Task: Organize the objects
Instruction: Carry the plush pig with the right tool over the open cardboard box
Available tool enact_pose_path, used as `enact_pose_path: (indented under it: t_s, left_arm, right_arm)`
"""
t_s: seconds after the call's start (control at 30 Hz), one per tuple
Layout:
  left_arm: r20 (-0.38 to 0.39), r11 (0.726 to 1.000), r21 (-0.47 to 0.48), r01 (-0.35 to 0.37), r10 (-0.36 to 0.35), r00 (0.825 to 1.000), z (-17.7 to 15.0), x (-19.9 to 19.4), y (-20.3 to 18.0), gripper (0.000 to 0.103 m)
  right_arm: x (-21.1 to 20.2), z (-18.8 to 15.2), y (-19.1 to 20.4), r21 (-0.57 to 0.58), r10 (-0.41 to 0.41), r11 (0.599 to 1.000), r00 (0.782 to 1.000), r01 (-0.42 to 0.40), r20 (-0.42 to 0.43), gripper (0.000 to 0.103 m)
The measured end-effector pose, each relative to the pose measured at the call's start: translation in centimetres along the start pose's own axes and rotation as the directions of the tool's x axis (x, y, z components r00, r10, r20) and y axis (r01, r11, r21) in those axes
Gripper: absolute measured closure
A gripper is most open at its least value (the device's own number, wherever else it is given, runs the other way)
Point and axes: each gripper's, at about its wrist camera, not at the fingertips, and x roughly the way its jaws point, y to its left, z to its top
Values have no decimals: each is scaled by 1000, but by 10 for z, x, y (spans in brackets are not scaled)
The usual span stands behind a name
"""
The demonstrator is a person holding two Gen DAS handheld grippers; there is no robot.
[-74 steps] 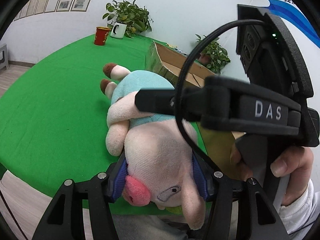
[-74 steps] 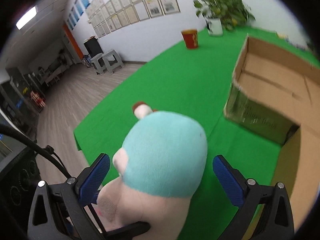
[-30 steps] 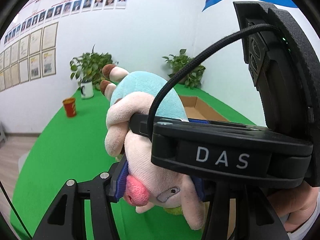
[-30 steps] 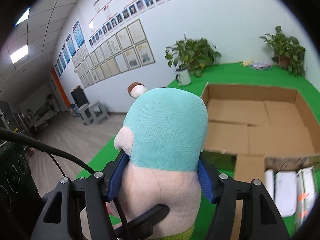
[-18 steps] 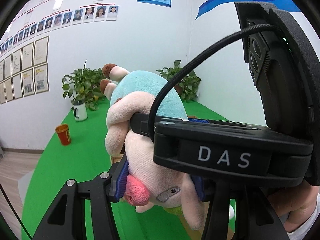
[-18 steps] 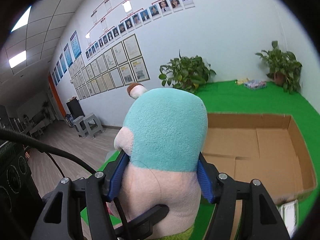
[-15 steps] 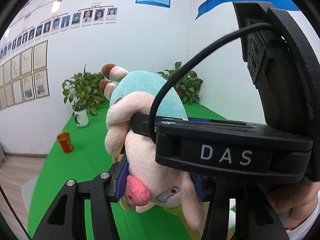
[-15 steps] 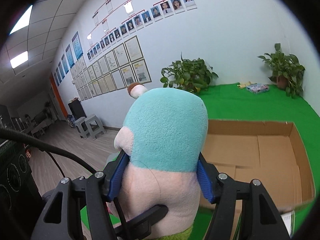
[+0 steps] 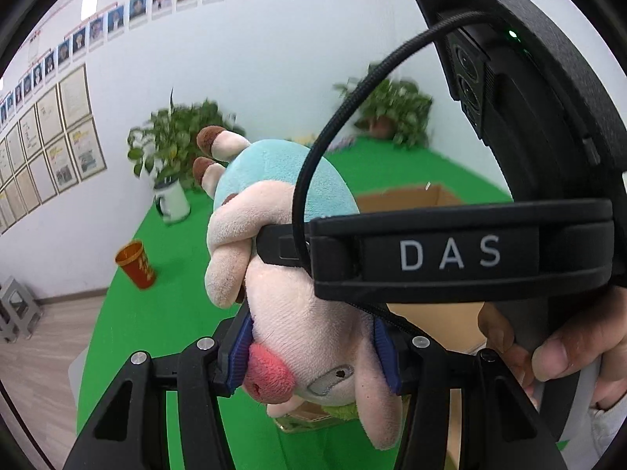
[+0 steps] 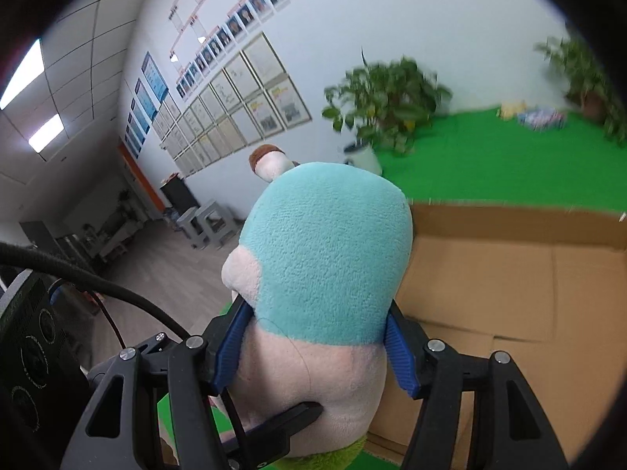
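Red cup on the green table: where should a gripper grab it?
Grip the red cup across its side walls near the rim, coming from above. It stands upright and alone on the green table, and it widens upward, so higher pads likely slip less.

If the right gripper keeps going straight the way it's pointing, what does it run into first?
Probably the open cardboard box: beyond the plush pig clamped in the right gripper, its brown inside fills the view ahead, though depth is hard to judge.

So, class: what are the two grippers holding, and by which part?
Both hold one plush pig: the left gripper clamps its head, the right gripper its body.
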Motion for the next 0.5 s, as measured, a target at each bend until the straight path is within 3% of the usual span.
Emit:
enact_pose_path:
  t_s: [0.17,0.27,0.4,0.5]
  left_arm:
    - [-123,997,50,-58,64,990,-12,48,-8,53]
    - [-196,992,93,-80,97,976,-24,78,-16,53]
    - [-269,974,201,-106,159,950,-38,118,-30,53]
    - [-314,974,210,-89,153,937,-47,133,-40,51]
  right_arm:
    - [35,-6,-43,112,114,988,991,-106,-73,41]
    - [58,-9,-73,201,178,968,975,-150,-131,34]
    - [73,-14,-97,228,139,970,963,-86,-232,29]
    - [69,-22,-103,240,122,969,957,-58,-264,29]
